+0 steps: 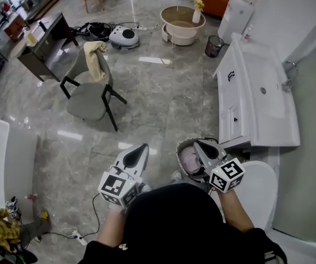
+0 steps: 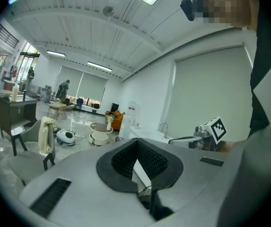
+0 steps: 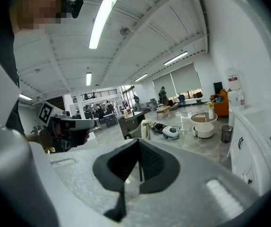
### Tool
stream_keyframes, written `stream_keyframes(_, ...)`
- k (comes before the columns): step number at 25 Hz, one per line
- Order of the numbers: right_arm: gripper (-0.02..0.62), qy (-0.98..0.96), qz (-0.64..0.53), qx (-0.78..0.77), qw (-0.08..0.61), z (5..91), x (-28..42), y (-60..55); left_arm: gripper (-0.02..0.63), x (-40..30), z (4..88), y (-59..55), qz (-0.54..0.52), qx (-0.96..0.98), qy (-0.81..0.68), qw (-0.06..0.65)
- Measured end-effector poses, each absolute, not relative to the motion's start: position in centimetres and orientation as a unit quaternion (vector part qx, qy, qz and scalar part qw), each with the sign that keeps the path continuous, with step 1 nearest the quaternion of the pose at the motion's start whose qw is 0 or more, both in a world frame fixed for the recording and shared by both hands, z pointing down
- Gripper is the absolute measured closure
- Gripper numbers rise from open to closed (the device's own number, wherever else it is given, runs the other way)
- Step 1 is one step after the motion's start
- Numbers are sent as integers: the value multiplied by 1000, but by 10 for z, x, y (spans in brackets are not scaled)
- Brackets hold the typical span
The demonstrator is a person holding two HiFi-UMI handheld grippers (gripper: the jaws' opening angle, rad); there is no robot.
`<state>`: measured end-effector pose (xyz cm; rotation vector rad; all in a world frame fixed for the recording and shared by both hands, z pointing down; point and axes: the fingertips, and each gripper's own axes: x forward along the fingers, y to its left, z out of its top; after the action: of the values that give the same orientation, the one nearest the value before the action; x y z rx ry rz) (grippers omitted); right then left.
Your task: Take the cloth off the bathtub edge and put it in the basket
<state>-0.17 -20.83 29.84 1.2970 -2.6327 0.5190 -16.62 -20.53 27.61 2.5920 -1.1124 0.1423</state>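
Note:
A pale pink cloth [image 1: 190, 161] lies inside the round wicker basket [image 1: 181, 149] on the floor just in front of me. My right gripper [image 1: 200, 143] hangs over the basket, its jaws shut with nothing between them; in the right gripper view its tips [image 3: 139, 142] meet and point out into the room. My left gripper [image 1: 140, 147] is held level beside it, left of the basket, and also looks shut and empty [image 2: 136, 143]. Each gripper shows in the other's view: the right gripper [image 2: 206, 135] and the left gripper [image 3: 64, 125].
A white sink cabinet [image 1: 257, 92] runs along the right wall, with a white rounded fixture [image 1: 263, 187] below it. A white tub-like edge [image 1: 9, 158] stands at the left. A grey chair [image 1: 89, 89] with a beige cloth, a dark desk [image 1: 42, 43] and a round table [image 1: 183, 21] stand farther off.

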Motion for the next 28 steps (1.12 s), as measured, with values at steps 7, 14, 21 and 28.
stream_keyframes(7, 600, -888, 148, 431, 59, 275, -1, -209, 594, -162, 258, -207, 40, 912, -389, 128)
stream_keyframes(14, 600, -887, 145, 435, 52, 273, 2, -208, 594, -156, 260, -205, 42, 913, -386, 125)
stream_keyframes(21, 600, -889, 141, 430, 63, 280, 1, -205, 592, -155, 260, -200, 44, 912, -389, 124)
stream_keyframes(28, 600, -889, 145, 430, 62, 282, -4, -203, 592, -157, 261, -198, 50, 911, -389, 124)
